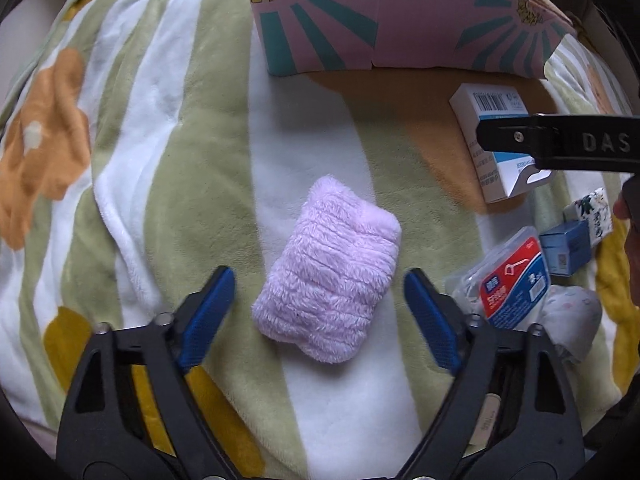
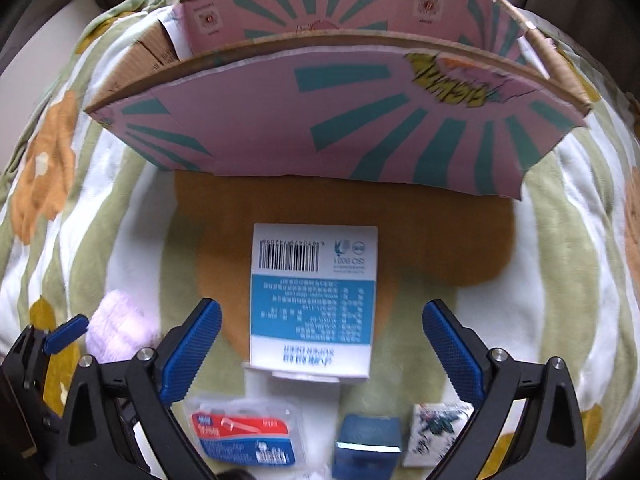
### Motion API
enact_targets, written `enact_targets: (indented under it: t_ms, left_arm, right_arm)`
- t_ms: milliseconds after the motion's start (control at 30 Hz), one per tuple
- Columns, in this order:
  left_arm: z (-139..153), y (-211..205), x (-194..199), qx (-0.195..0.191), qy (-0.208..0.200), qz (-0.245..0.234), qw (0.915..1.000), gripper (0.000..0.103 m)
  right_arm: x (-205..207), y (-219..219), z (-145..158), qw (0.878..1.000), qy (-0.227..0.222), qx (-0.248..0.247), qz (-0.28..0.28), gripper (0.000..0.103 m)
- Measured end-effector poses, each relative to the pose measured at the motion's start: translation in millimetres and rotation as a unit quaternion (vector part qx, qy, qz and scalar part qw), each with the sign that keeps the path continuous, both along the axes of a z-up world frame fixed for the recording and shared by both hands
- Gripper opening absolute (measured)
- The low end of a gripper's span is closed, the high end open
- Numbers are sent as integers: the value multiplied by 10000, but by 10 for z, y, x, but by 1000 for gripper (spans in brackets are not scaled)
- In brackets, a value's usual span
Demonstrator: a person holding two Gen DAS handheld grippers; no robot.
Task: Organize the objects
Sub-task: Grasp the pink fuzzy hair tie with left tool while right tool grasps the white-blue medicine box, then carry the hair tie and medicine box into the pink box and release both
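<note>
a plush blanket (image 1: 192, 128), striped green and white with orange flowers, covers everything

Home bedroom (likely): floral fleece blanket (image 1: 168, 184) underneath.

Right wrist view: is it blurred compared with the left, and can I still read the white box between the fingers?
Right wrist view: slightly motion-smeared, worst low down at the small blue box; the white box shows its barcode, small print unreadable. Left wrist view: sharper, the lilac towel crisp. Both bend the pink carton at the edges.
</note>
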State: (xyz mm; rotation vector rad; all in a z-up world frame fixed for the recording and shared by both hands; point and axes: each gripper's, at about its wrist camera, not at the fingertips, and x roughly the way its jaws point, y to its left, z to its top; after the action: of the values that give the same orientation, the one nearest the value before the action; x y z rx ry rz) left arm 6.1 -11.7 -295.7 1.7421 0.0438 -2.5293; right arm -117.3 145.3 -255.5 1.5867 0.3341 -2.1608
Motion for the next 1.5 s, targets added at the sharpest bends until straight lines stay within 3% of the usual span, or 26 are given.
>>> enact_targets:
  t_ms: [167,200,267,300,833,1133,1200,1300,1500]
  left_arm:
    - [-39,30,-29,-95,32,-139,9999,55]
    - [-30,32,-34,-100,41,-160,9998,53]
    - [-23,34,-39,-72,76,-205,9997,50]
    - [-15,31,-40,-66,84,-211,9997,49]
    - [338,-28,-14,241,217,32,9995,47]
    - [904,-14,-33,662,123,122,9977,47]
    - [1078,1,-91,622,191,77,9978,47]
    - [1315,-19,-237,656,314,90,9973,47]
    - [1653,-43,-696,643,606,-33,9961,47]
  right_arm:
    - [-29,-47,-82,9999,-12,120,-36,84]
    - [-32,-52,-89,9999,-14,137,-27,81]
    - [-39,-63,-109,9998,-42,204,-1,66]
    - [-41,-63,-117,9998,-75,198,9,64]
    - [49,193,243,9999,-44,-91,-123,64]
    - [41,508,947,9992,135,-346,-115,64]
    - [-1,378,966,9992,238,-319,-90,64]
    - [-7,492,1233,9988,338,-349,-66,64]
    - [-410,366,1466,9977,544,-398,65,64]
